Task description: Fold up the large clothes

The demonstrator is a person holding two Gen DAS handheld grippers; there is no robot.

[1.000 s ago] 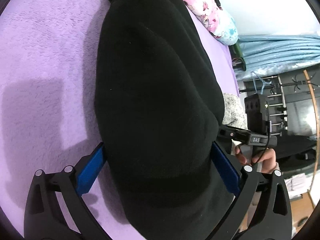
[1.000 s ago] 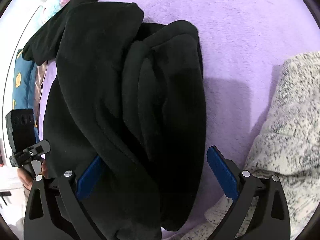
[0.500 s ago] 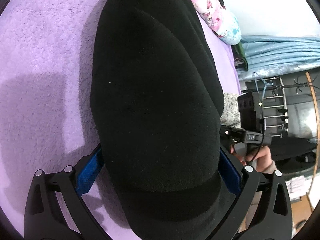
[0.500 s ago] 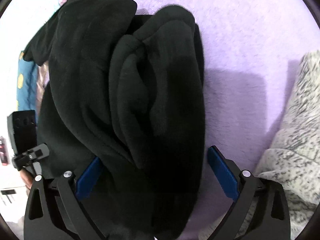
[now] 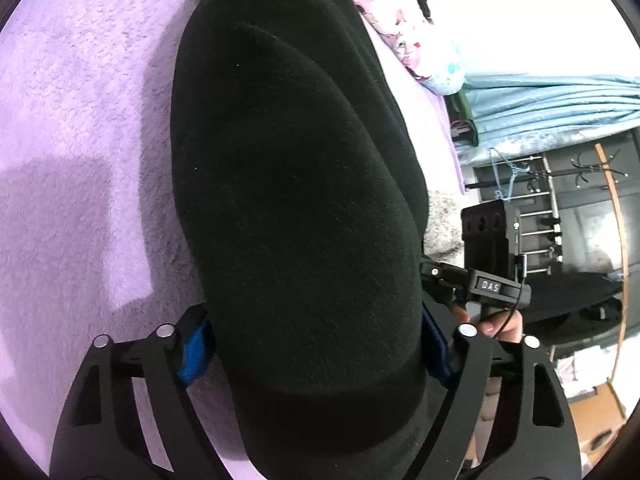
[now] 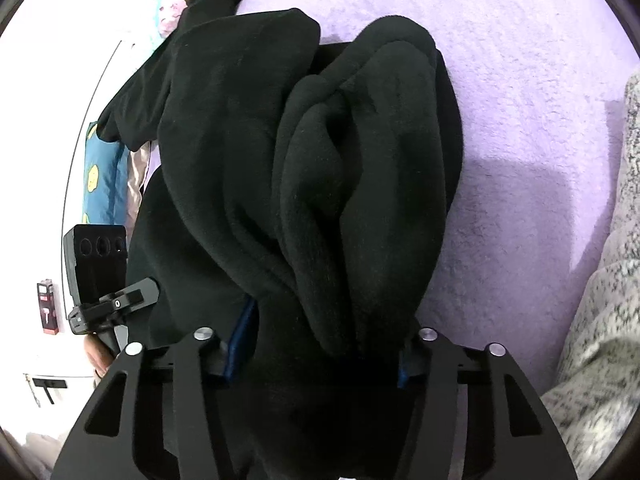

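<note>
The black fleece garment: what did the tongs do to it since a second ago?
Both tongs have just been closing on the thick black fleece garment: the left tongs and the right tongs now squeeze its bunched end. The garment stays lying on the fuzzy purple blanket.

The only lettering that reads is "DAS", in pale letters on a small label [image 5: 490,286] on the end of the black bar-shaped body of the other handheld gripper unit [image 5: 476,280], seen in the left wrist view (it appears upside down there). In the right wrist view a small red and black box [image 6: 48,307] against the white wall carries a pale pictogram and print too small to make out.
</note>
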